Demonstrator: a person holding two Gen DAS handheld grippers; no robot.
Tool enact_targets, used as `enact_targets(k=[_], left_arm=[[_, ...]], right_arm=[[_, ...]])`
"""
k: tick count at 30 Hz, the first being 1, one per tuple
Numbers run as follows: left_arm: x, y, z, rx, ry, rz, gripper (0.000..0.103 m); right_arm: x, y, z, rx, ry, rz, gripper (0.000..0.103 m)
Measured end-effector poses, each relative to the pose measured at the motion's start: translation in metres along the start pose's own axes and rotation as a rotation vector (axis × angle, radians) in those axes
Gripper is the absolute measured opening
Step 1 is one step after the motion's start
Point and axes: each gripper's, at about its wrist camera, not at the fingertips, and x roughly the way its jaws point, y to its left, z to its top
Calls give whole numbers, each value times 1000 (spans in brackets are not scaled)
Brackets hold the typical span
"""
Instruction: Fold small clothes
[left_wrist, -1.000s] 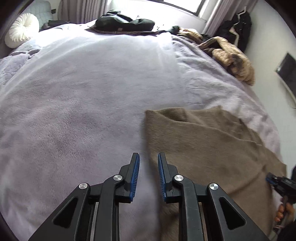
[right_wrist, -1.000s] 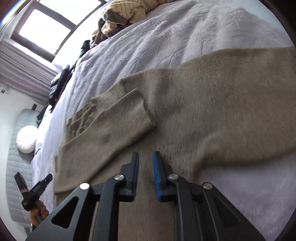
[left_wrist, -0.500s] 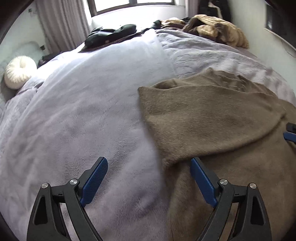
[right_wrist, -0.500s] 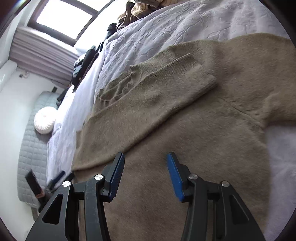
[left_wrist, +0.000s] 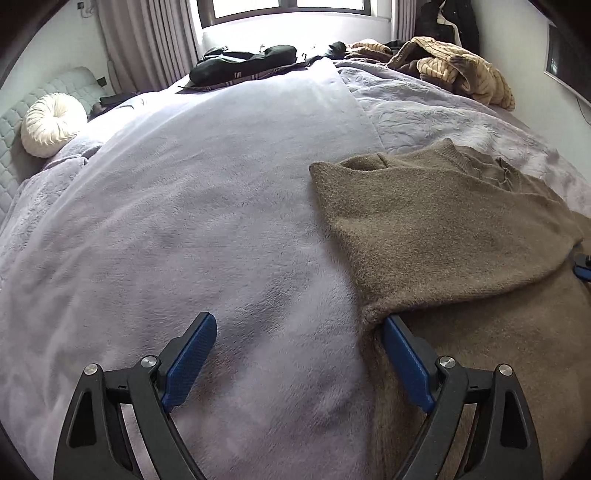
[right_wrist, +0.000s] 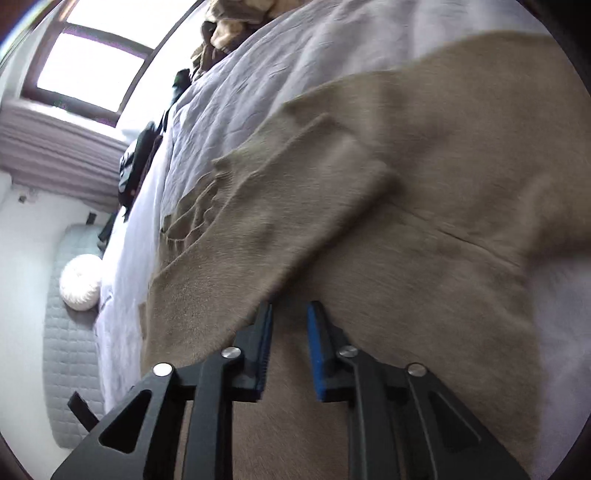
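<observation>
A brown knit sweater lies flat on the lilac blanket, with one sleeve folded across its body. My left gripper stands wide open and empty at the sweater's left side edge. Its right finger rests against the fabric just below the folded shoulder. My right gripper sits low on the sweater's body, right under the folded sleeve's lower edge. Its jaws are closing to a narrow gap, with sweater fabric showing between them but no clear pinch. Its blue tip peeks in at the far right of the left wrist view.
A round white cushion leans on the padded headboard at the left. Black clothes and a heap of striped tan garments lie at the bed's far end under the window. A dark screen hangs on the right wall.
My left gripper went from nearly shut to wide open and swung toward the sweater's side edge. My right gripper widened, then narrowed again, and moved in close under the folded sleeve.
</observation>
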Motion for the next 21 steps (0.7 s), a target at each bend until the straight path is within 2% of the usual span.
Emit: enact_targets(k=[2, 4, 8, 11, 13, 15, 17, 21], left_arm=[[-10, 6, -3, 3, -5, 40, 91], [-18, 18, 1, -48, -13, 4, 91], [-20, 11, 27, -127, -41, -34, 91], [-2, -16, 39, -67, -33, -10, 91], [17, -32, 37, -10, 8, 45, 91], [31, -33, 29, -8, 37, 43, 91], [31, -24, 23, -53, 27, 3, 92], [30, -14, 23, -90, 44, -39, 94]], right_arm=[[-14, 1, 0, -43, -28, -31, 19], [-22, 7, 5, -82, -68, -38, 25], [-19, 25, 21, -116, -98, -43, 25], [-10, 30, 32, -111, -100, -74, 25], [0, 22, 34, -92, -77, -94, 25], [10, 9, 33, -54, -38, -113, 22], [8, -5, 29, -23, -40, -58, 22], [1, -11, 25, -16, -30, -2, 24]])
